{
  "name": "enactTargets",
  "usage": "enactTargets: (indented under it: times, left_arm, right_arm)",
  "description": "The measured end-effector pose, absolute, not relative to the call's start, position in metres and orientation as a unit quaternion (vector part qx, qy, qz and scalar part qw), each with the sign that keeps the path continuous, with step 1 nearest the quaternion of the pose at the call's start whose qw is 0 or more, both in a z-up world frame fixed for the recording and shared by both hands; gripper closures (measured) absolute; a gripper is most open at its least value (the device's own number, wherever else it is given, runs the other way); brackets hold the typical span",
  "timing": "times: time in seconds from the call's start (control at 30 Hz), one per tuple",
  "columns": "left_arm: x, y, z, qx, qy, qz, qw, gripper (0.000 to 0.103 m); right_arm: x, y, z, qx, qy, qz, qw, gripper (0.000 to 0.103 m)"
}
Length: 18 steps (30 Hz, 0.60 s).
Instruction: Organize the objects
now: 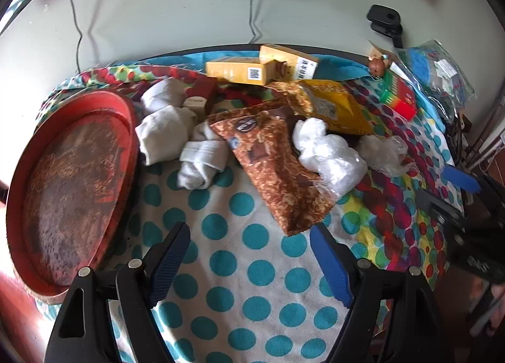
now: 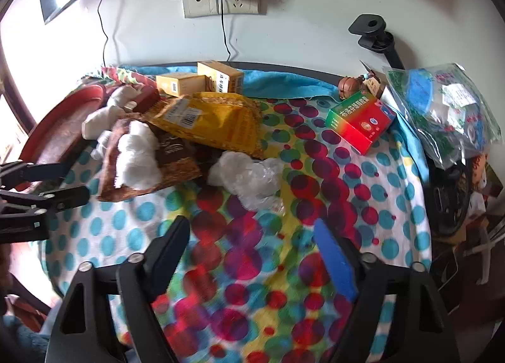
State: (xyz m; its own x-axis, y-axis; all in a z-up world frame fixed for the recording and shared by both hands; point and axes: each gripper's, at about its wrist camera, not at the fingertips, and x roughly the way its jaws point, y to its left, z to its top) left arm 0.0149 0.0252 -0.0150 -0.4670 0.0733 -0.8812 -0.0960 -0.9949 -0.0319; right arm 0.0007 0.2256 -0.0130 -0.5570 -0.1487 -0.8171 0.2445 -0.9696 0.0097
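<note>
We see a round table covered by a polka-dot cloth (image 1: 252,271), teal dots on white at the left and red, purple and yellow dots toward the right, pushed up against a white wall with a socket plate. At the table's left edge lies a large round red tray (image 1: 68,186), its worn floor bare. The clutter to be organized sits in a heap across the middle and back of the table: a brown granola pouch (image 1: 271,170) lying flat, a yellow snack bag (image 1: 334,107) behind it and partly overlapping it, rolled white socks (image 1: 176,138) between the pouch and the tray, crumpled clear plastic wrap (image 1: 328,154) resting on the pouch's right side, two yellow cartons (image 1: 252,67) at the back, and a red and green medicine box (image 2: 359,118) standing apart at the right. Our left gripper (image 1: 251,255) hovers low over bare cloth just short of the pouch's near corner, its blue-padded fingers spread wide with nothing between them. Our right gripper (image 2: 252,249) hangs over the red-dotted cloth near a second wad of plastic wrap (image 2: 249,176), fingers likewise wide apart and empty. We judge that sorting has barely begun, since the tray holds nothing. The next move probably calls for easing the left gripper forward onto the pouch's thin edge, or choosing the bulkier socks instead, then carrying the item left to the tray.
</note>
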Motion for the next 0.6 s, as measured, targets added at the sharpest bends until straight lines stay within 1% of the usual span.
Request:
enactTargets:
  times: [0.03,0.43,0.47,0.5,0.6]
  left_arm:
    - [0.014,0.027,-0.015,-0.512,0.013,0.857,0.052,0.022]
    - [0.002,0.042,-0.018,-0.503,0.013,0.86,0.081,0.022]
    - [0.002,0.043,-0.019,-0.503,0.013,0.86,0.082,0.022]
    - [0.001,0.045,-0.019,-0.503,0.014,0.86,0.084,0.022]
    - [-0.001,0.048,-0.021,-0.504,0.016,0.859,0.088,0.022]
  right_arm:
    - [-0.003,0.226,-0.015,0.46,0.049,-0.879,0.115,0.036]
    - [-0.037,0.219,-0.039,0.461,0.034,-0.876,0.139,0.037]
    - [-0.039,0.22,-0.04,0.461,0.032,-0.876,0.138,0.039]
    - [-0.042,0.22,-0.042,0.461,0.027,-0.876,0.139,0.044]
    - [-0.049,0.221,-0.05,0.467,0.016,-0.872,0.147,0.05]
